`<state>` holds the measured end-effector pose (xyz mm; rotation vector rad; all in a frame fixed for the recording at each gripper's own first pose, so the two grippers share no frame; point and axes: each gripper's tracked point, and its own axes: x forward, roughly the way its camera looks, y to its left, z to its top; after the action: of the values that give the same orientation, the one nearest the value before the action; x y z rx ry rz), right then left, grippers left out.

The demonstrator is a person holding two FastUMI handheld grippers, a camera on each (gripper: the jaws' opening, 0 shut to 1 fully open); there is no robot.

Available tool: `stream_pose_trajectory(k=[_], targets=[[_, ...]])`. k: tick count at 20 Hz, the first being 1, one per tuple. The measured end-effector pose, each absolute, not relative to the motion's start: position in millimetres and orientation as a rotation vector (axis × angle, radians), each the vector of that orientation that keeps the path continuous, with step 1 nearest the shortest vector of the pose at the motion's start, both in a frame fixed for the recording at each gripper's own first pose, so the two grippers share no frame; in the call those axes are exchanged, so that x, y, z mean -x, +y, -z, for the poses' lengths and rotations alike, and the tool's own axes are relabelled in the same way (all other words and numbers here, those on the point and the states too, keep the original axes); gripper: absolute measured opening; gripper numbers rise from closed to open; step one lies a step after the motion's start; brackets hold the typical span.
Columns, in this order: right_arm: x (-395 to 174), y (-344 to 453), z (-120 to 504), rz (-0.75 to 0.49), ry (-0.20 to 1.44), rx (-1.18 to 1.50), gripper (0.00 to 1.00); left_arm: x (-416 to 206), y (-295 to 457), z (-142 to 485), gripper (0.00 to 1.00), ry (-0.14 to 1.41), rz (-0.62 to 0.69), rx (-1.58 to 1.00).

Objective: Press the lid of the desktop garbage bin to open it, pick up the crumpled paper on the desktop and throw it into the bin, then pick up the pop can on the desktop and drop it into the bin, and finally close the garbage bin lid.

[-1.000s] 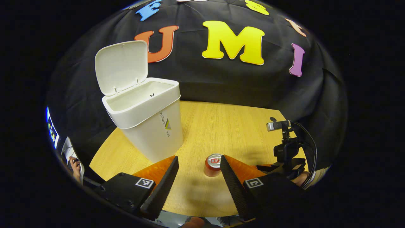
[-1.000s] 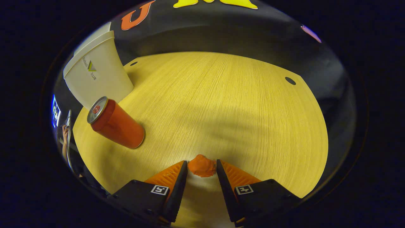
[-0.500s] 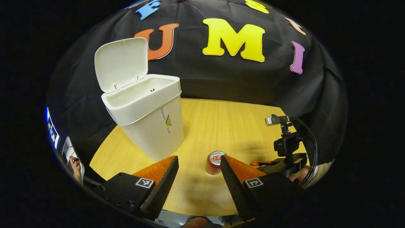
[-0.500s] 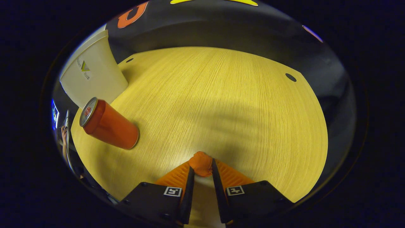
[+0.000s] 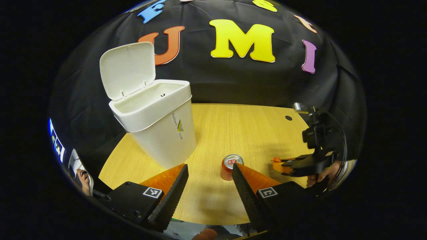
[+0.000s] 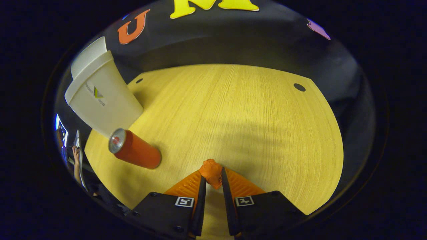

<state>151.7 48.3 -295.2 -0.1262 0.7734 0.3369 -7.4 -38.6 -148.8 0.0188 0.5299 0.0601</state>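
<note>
The white garbage bin (image 5: pixel 156 128) stands at the left of the wooden table (image 5: pixel 233 133) with its lid (image 5: pixel 128 68) flipped up. A red pop can (image 5: pixel 231 166) stands upright just beyond my left gripper (image 5: pixel 209 183), which hangs open with nothing between its fingers. In the right gripper view, my right gripper (image 6: pixel 211 178) is shut on the orange crumpled paper (image 6: pixel 210 171), held above the table. The can (image 6: pixel 135 153) and the bin (image 6: pixel 100 100) lie to its left there. From the left gripper view, the right gripper (image 5: pixel 278 162) shows at the right, lifted off the table with the paper (image 5: pixel 277 165) at its tip.
Two dark round holes (image 6: pixel 299 87) mark the table's far corners. The black cloth wall (image 5: pixel 253 86) closes off the back. A person's hand (image 5: pixel 81 175) shows at the far left edge.
My right gripper's fingers closed on the crumpled paper and lifted it off the table. The left gripper stayed open near the can.
</note>
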Motion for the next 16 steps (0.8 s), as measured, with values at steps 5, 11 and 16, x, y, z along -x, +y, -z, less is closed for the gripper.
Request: stream_pose_trajectory(k=[5,11,16], targets=[[-138,64,189,-0.388,0.647,0.109,0.33,8,-37,149,0.9,0.521,-0.035,-0.021],[-119,118,96,-0.487,0.519,0.117,0.3,13,-30,151,0.93,0.497,-0.01,-0.017],[-109,180,56,-0.551,0.442,0.147,0.3,21,-8,154,0.94,0.494,-0.023,-0.022]])
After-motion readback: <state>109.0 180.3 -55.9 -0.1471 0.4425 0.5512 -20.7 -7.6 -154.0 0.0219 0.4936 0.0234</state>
